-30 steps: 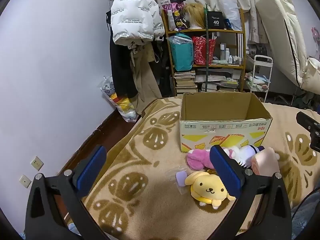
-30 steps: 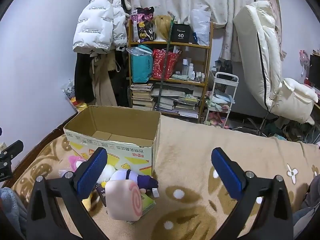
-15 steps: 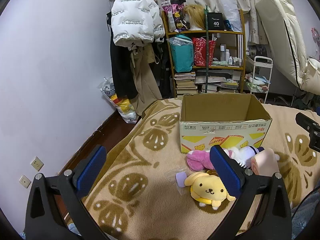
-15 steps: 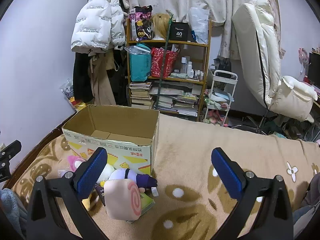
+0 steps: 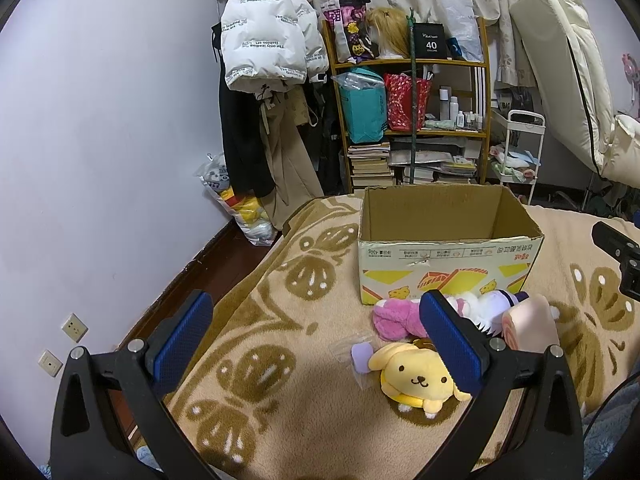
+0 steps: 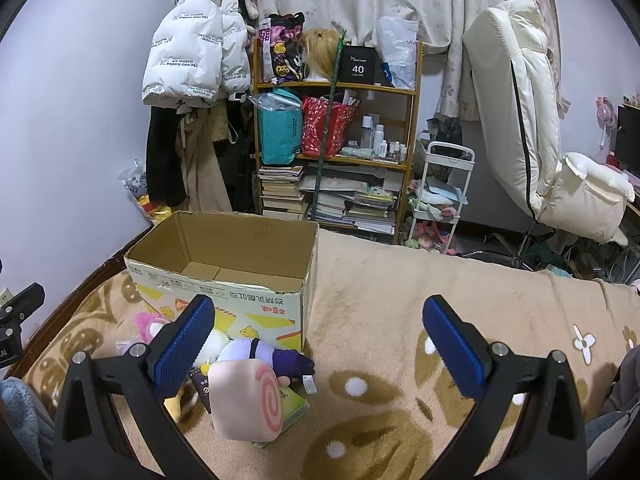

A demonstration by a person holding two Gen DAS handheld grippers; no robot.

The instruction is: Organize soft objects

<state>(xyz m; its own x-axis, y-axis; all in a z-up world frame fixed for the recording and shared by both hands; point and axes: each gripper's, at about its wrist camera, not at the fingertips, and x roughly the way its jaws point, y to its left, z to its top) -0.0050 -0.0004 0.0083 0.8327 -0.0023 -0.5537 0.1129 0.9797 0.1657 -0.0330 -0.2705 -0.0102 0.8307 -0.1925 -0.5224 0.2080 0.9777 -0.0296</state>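
Note:
An open, empty cardboard box [image 5: 448, 256] [image 6: 224, 276] stands on a tan patterned blanket [image 5: 280, 344]. In front of it lie a yellow dog plush [image 5: 416, 376], a pink plush [image 5: 394, 314], a white and purple plush [image 6: 260, 354] and a pink swirl-roll plush [image 6: 244, 400]. My left gripper [image 5: 316, 336] hovers open above the blanket, its right finger in front of the pink plush. My right gripper [image 6: 318, 344] is open too, just right of the toy pile, holding nothing.
A wooden shelf [image 6: 336, 152] with books, bags and bottles stands behind the bed, beside hanging coats [image 5: 264, 48]. A white cart [image 6: 444, 196] and a cream recliner [image 6: 532, 136] are at the right. A green packet [image 6: 294, 406] lies under the roll plush.
Both views have shifted only slightly; the toys and box stay where they were, and both grippers remain open.

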